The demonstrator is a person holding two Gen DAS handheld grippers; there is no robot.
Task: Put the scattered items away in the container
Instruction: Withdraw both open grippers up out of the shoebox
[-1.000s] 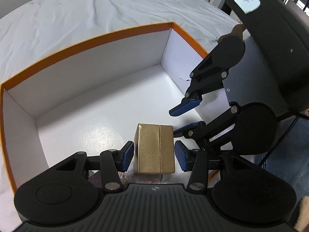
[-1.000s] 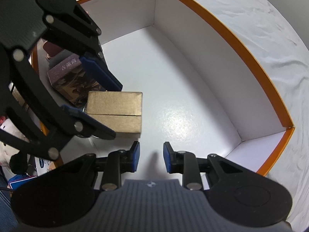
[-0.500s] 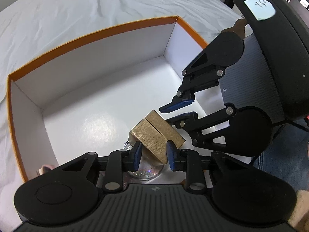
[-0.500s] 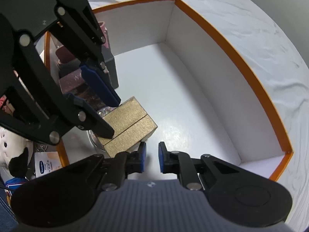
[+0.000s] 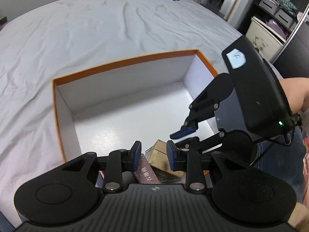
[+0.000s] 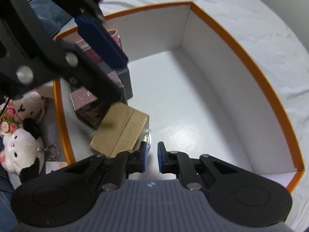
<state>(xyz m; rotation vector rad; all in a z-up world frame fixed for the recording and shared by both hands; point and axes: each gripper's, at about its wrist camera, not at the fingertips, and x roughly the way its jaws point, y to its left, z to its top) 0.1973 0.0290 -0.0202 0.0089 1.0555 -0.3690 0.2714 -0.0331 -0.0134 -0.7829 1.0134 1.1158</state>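
Container: orange-rimmed box (image 5: 123,61) with white walls, set on a wrinkled white bedsheet (image 5: 96,25); most of the floor bare, contents crowded into the near-left corner as seen from the right wrist.

Gold box: gold box (image 6: 119,129) now lying inside that corner, tilted, leaning on a glittery pink box (image 6: 87,100) and partly over a clear glass piece (image 6: 147,135); a second ago sat flat between the left pads, half a second ago tipped on edge.

Other contents: dark grey case (image 6: 126,81) and a pink mug (image 6: 115,35) farther along the same wall.

Left tongs: left gripper (image 5: 152,155) narrower than a second ago, holding nothing; pads above the gold box and apart from it, lifted back from the box floor.

Right tongs: right gripper (image 6: 151,159) with jaws just closing, now almost together; nothing between them, only bare white floor past the tips.

Meaning for the task: gold box counts as delivered, though resting crooked; a nudge may be needed for a flat fit.

Still outside: plush panda (image 6: 21,152), a cream plush toy (image 6: 29,106), a small bunch of pink flowers (image 6: 8,119), a metal ring (image 6: 51,150) and a card (image 6: 56,165), all just beyond the left wall.

Likely next: reach over the left wall for one of these.
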